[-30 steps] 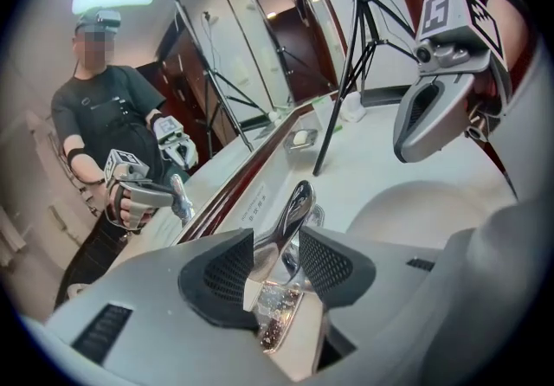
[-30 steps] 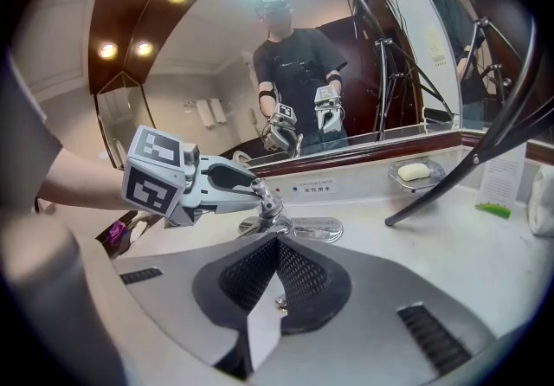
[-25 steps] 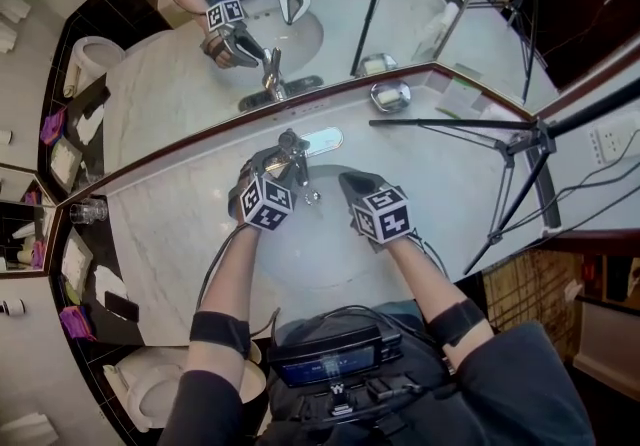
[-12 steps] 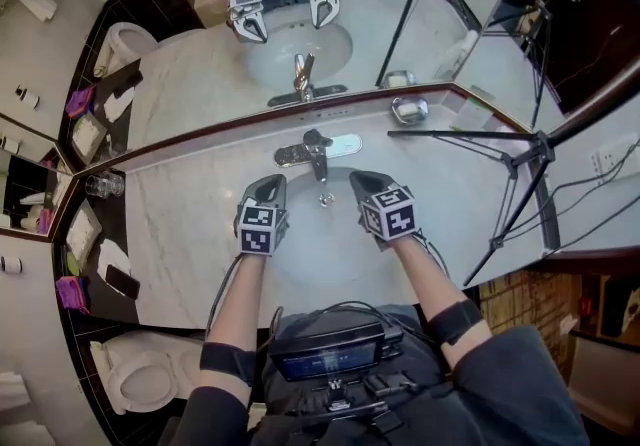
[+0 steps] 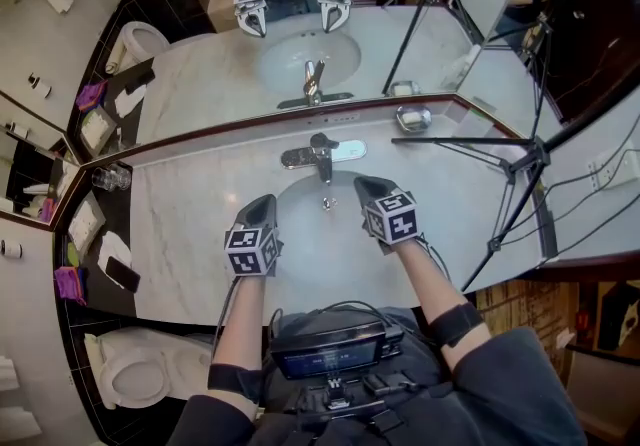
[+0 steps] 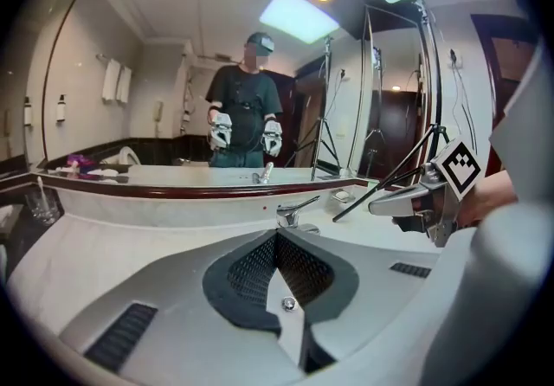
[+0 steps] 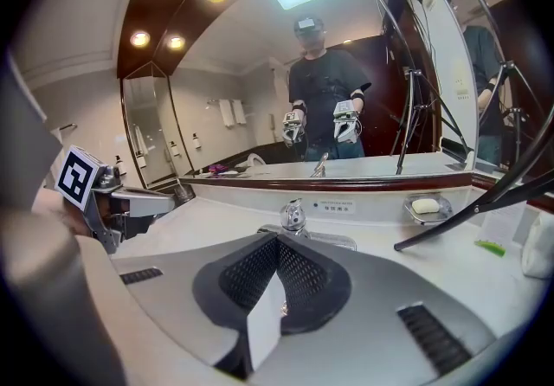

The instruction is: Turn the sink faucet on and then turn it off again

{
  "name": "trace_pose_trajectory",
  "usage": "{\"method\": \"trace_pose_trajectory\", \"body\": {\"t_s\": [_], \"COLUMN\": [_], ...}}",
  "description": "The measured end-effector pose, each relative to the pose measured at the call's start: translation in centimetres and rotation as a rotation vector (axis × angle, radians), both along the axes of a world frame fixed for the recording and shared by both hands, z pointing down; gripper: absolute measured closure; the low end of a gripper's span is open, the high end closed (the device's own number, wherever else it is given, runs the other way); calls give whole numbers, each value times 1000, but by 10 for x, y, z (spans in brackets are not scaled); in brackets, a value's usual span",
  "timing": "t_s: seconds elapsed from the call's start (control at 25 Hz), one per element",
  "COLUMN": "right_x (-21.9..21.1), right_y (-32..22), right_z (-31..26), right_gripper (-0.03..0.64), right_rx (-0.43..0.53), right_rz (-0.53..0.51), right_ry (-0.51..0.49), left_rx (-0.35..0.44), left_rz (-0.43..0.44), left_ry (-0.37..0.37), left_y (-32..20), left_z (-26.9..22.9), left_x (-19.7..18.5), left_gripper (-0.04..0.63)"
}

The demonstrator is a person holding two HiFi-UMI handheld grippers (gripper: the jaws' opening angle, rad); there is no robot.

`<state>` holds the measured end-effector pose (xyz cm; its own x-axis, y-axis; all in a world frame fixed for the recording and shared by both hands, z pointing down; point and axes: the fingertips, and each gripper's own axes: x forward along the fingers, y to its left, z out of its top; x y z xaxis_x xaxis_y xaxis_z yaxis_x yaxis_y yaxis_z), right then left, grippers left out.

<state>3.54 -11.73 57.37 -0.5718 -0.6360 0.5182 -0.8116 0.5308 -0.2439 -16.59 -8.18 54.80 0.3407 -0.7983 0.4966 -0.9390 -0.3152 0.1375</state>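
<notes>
**Marble surface (image 5: 180,224) at the sink: both tools are hanging back from the faucet (image 5: 320,154)**

Marble is covering the whole surface, and a mirror (image 5: 200,74) is running along behind it. At far left a drinking glass (image 5: 110,177) is standing by the mirror's edge.

The left tool (image 5: 262,202) is hovering over the near left rim of the basin (image 5: 320,234). Its jaws are pressing together on nothing, and it is well apart from the faucet.

The faucet is standing at the back of the basin, midway between the two tools, with its lever (image 6: 303,202) pointing up and to the right in the left gripper view. No stream of water is showing below the spout in any view.

The right tool (image 5: 362,182) is hovering over the right side of the basin, its jaws likewise closed and empty. Further right a soap dish (image 5: 413,118) is sitting by the mirror, and a tripod (image 5: 510,154) is reaching across the surface.

The step in hand is probably a pause after working the lever. With no flow visible, the off stroke is likely already made. If water is in fact running, the next move is calling for the left tool to go back to the lever and press it down.

Against the frame a second earlier, the left tool is no longer at the lever. It is now sitting nearer the person and to the left, while the right tool is staying almost where it was.
</notes>
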Motion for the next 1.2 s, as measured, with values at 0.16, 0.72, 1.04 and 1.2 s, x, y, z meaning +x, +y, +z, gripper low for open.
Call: {"method": "trace_pose_trajectory", "body": {"t_s": [0.16,0.72,1.04,1.2], "right_x": [3,1,7,15], "right_y": [3,4,-2,-9], "right_z": [2,6,16,22], "right_gripper": [597,597,597,597], "right_rx": [-1,-15,-39,-51], "right_rz": [-6,-5,9,28], "right_ry": [8,7,7,5], "left_rx": [7,3,4,2], "left_rz": [-23,14,195,289], "left_ry": [9,-29,-132,-181], "left_y": [6,-8,-47,-73], "left_z": [0,9,10,18], "left_x": [-7,4,55,79], "left_gripper": [592,550,455,437]}}
